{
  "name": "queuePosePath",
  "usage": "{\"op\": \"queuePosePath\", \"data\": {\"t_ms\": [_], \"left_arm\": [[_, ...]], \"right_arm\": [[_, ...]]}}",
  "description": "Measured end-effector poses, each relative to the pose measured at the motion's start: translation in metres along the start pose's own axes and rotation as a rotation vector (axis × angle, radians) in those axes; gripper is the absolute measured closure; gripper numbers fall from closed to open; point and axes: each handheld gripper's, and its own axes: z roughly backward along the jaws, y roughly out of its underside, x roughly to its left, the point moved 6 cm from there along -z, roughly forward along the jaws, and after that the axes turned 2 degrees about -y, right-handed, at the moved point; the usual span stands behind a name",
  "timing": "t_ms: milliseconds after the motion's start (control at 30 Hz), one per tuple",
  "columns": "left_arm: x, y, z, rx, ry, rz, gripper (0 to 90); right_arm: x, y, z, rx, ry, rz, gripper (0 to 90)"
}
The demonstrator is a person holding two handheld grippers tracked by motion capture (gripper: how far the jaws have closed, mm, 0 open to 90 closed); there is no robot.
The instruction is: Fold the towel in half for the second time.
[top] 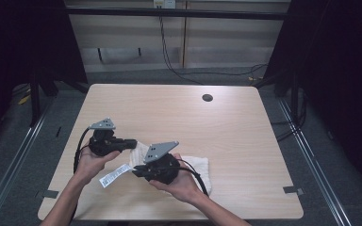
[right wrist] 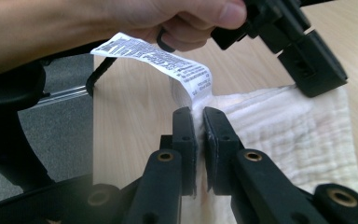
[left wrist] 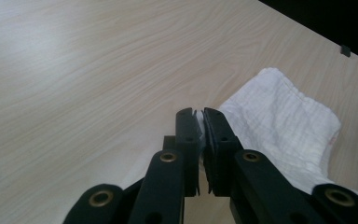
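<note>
Material: white woven cloth [top: 202, 170], thin and crinkled, with a printed label [top: 114, 175] at its near-left corner.
Weight: judged very light; 1 tong could lift it.
Stiffness: judged limp; it will sag and fold wherever it is not held.
Slip: textured weave, so the pads should hold; the risk is a thin edge pulling out under tension.
Hold points: corners and hems, 2 grips spread apart to keep it flat.
Cloth position: near side of the table [top: 179, 113], right of centre, partly under the right hand.
Left tong [left wrist: 199, 113]: jaws together, clamped on a cloth edge at the cloth's left.
Right tong [right wrist: 199, 113]: jaws together, clamped on the corner hem where the label is sewn.
Relation: the 2 tongs sit close together over the cloth's left end; the rest of it trails off to the right on the table.
</note>
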Motion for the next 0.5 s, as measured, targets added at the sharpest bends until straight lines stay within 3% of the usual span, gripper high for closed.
{"op": "queuePosePath", "data": {"t_ms": [100, 167, 267, 333, 433, 500], "left_arm": [[0.002, -0.004, 0.008, -0.015, -0.014, -0.005, 85.5], [0.003, -0.007, 0.016, -0.022, -0.056, -0.030, 85.5], [0.006, -0.010, 0.027, -0.040, -0.059, -0.029, 85.5], [0.009, -0.010, 0.031, -0.052, -0.049, -0.006, 85.5], [0.011, -0.006, 0.027, -0.042, -0.042, 0.008, 85.5], [0.009, -0.006, 0.023, -0.033, -0.038, -0.004, 85.5]], "right_arm": [[0.000, -0.010, 0.000, -0.008, -0.002, 0.009, 84.0], [0.000, -0.017, -0.002, -0.018, -0.002, 0.012, 84.0], [0.002, -0.027, -0.005, -0.069, -0.027, -0.007, 84.1], [0.003, -0.028, -0.009, -0.079, -0.029, -0.002, 84.1], [0.003, -0.024, -0.013, -0.075, -0.034, -0.013, 84.1], [0.001, -0.019, -0.012, -0.068, -0.032, -0.016, 84.1]]}}
